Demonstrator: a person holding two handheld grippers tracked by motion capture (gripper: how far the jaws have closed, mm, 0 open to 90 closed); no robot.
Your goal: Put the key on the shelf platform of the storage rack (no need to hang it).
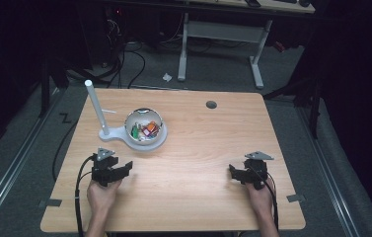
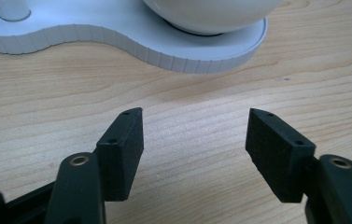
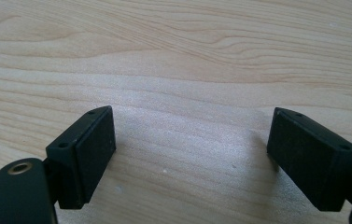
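Both black grippers, left and right, gape empty near the round white bowl

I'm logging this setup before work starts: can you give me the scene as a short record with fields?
surface: light wooden table
stand: white flat base with upright white post, left of centre
bowl: white round bowl on the base, holding small colourful items
left gripper: jaws open, nothing between them, near the base
right gripper: jaws open, over bare wood
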